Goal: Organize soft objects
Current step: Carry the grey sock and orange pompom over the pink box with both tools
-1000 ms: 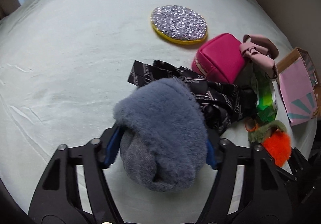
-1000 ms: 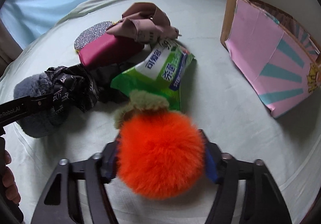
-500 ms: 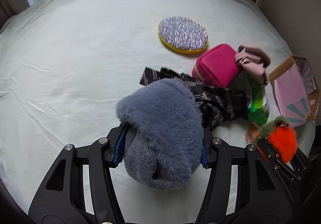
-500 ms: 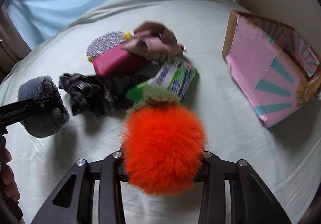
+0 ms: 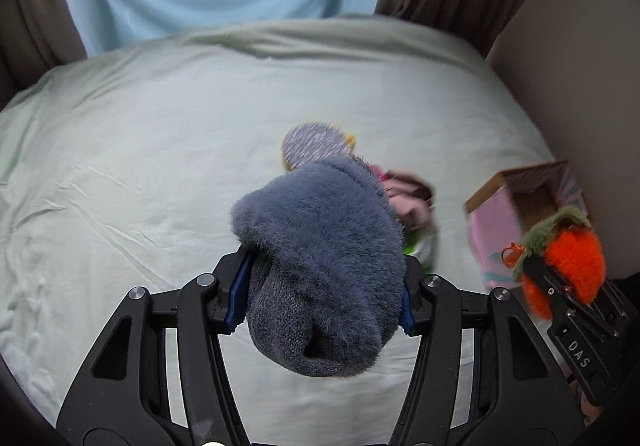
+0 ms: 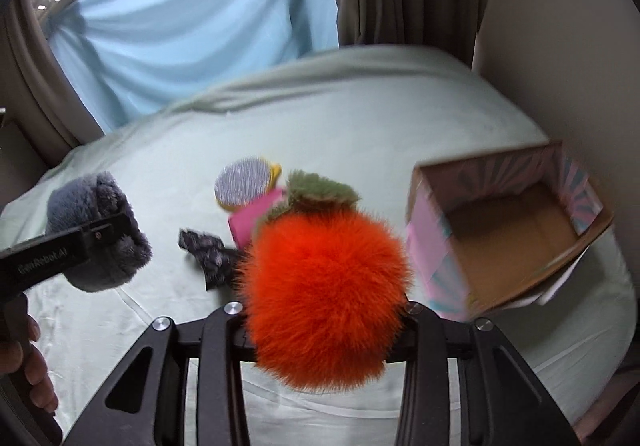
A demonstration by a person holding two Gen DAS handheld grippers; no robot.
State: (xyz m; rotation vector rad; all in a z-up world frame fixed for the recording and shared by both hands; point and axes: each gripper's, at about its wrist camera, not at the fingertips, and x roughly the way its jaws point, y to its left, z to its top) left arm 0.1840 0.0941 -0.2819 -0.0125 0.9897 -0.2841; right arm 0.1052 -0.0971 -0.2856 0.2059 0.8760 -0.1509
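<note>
My left gripper [image 5: 322, 296] is shut on a grey-blue fuzzy slipper sock [image 5: 320, 258] and holds it high above the bed; it also shows in the right wrist view [image 6: 96, 230]. My right gripper [image 6: 324, 320] is shut on an orange furry pom-pom with a green leaf top [image 6: 324, 294], also raised; it shows in the left wrist view [image 5: 568, 258]. An open pink cardboard box [image 6: 508, 222] stands on the bed to the right, its inside bare; it also shows in the left wrist view [image 5: 520, 202].
On the pale green bedsheet [image 5: 140, 174] lie a glittery round pad [image 6: 244, 184], a magenta pouch [image 6: 256, 218], a black patterned cloth [image 6: 208, 252], a pink bow [image 5: 408, 198] and a green packet [image 5: 424, 246]. A wall and curtains stand behind.
Both grippers have risen well above the bed with their objects. The items on the bed look smaller, and the box's open top has come into view.
</note>
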